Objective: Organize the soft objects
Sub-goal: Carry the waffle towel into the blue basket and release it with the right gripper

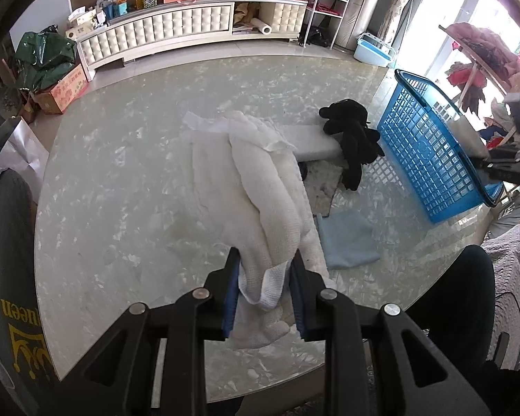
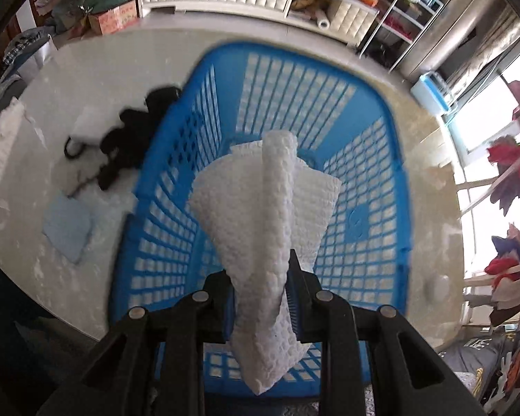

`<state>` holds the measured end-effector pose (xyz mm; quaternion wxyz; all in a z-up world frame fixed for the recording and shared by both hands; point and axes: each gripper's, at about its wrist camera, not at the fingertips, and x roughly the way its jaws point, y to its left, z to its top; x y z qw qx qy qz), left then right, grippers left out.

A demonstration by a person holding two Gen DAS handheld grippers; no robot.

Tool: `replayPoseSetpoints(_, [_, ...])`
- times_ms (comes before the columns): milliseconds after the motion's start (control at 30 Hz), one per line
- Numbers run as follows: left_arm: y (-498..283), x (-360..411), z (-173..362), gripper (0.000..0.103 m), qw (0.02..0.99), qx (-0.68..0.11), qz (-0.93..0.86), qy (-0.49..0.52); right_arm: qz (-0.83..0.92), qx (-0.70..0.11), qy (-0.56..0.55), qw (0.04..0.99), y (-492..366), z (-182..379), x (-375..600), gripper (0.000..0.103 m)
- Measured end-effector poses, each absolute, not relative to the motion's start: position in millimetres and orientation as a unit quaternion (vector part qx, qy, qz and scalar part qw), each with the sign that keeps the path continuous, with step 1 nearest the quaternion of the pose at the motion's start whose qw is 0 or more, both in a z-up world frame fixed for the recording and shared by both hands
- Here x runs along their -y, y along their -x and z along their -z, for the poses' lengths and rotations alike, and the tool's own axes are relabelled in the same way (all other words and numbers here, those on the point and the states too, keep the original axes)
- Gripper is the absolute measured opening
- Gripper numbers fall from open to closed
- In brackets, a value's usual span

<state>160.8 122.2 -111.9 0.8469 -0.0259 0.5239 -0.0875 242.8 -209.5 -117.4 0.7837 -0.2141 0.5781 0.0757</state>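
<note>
My left gripper [image 1: 264, 270] is shut on the near end of a long white knitted cloth [image 1: 260, 187] that stretches away across the marble table [image 1: 121, 180]. My right gripper [image 2: 260, 274] is shut on a white textured cloth [image 2: 267, 208] and holds it above the inside of the blue plastic basket [image 2: 378, 159]. The basket also shows at the right in the left wrist view [image 1: 430, 145]. A black soft item [image 1: 353, 138] lies beside the basket on a white foam block [image 1: 305, 138]. A light blue cloth [image 1: 346, 239] lies flat on the table.
A patterned cloth [image 1: 324, 185] lies under the foam block. A quilted white cabinet [image 1: 176, 27] with clutter stands beyond the table. A cardboard box [image 1: 66, 92] and a green bag [image 1: 45, 59] sit on the floor at left. A clothes rack [image 1: 482, 55] stands at right.
</note>
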Motion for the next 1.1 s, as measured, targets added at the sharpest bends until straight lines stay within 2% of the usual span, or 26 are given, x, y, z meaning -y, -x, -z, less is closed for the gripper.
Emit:
replayPoseSetpoints(433, [-160.5, -124.2, 127.2, 0.024, 0.839, -0.536, 0.092, 0.026, -0.104, -0.613, 0.206, 0.756, -249.4, 162.2, 212.0, 0.024])
replayPoseSetpoints(767, [-161.0, -128.1, 134.5, 0.024, 0.836, -0.542, 0.087, 0.030, -0.112, -0.616, 0.208, 0.752, -251.8, 161.0, 195.6, 0.025])
replayPoseSetpoints(867, [-161.6, -128.6, 134.3, 0.024, 0.836, -0.541, 0.087, 0.030, -0.102, -0.620, 0.212, 0.749, -251.8, 160.9, 201.6, 0.029])
replayPoseSetpoints(1100, [-162.2, -127.7, 133.2, 0.024, 0.838, -0.539, 0.085, 0.029, -0.096, -0.627, 0.204, 0.746, -255.2, 160.4, 212.4, 0.058])
